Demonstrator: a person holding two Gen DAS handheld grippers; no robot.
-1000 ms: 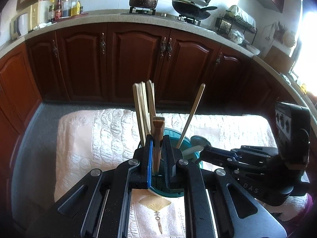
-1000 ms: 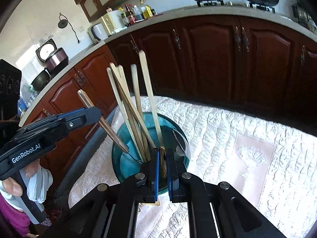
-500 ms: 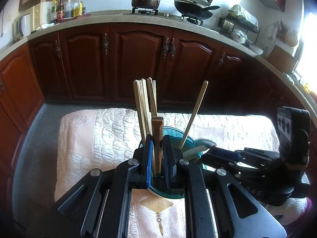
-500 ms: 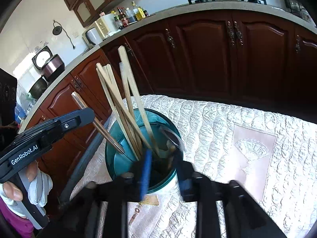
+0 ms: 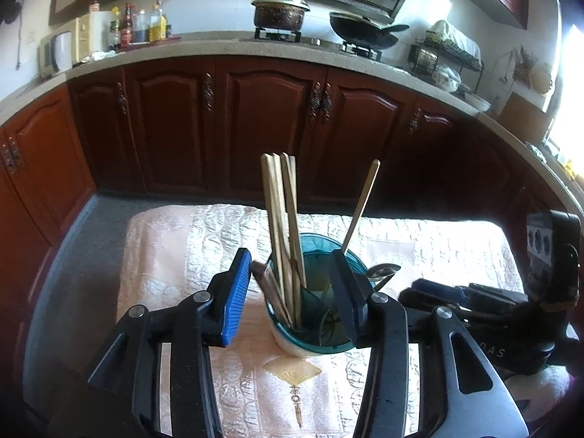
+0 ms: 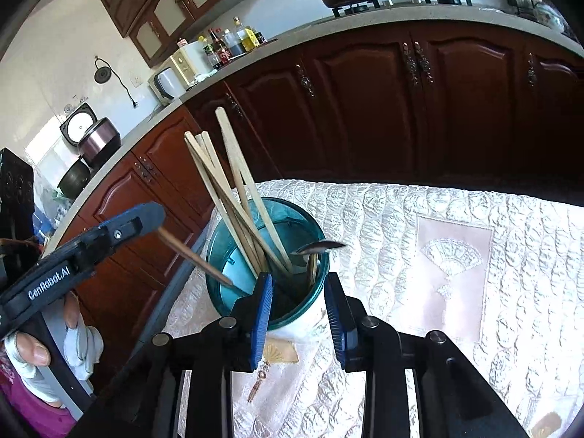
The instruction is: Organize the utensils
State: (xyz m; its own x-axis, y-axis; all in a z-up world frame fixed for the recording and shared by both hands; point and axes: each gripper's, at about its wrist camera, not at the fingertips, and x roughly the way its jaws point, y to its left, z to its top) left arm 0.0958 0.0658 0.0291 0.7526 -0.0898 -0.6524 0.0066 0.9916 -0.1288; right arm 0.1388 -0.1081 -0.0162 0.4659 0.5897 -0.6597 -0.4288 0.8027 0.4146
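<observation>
A teal cup stands on a white quilted cloth and holds several wooden chopsticks and a metal spoon. My left gripper is open, its jaws on either side of the cup's top, with one loose chopstick leaning between them. In the right wrist view the cup, chopsticks and spoon show again. My right gripper is open just in front of the cup. The left gripper is at the left there.
Dark red kitchen cabinets and a grey counter with a pot, a pan and bottles run behind the table. The cloth has an embroidered fan patch to the right of the cup. A gloved hand holds the left gripper.
Both grippers have opened. The left let go of the chopstick it held, which now leans in the cup. The right gripper drew back from the cup.
</observation>
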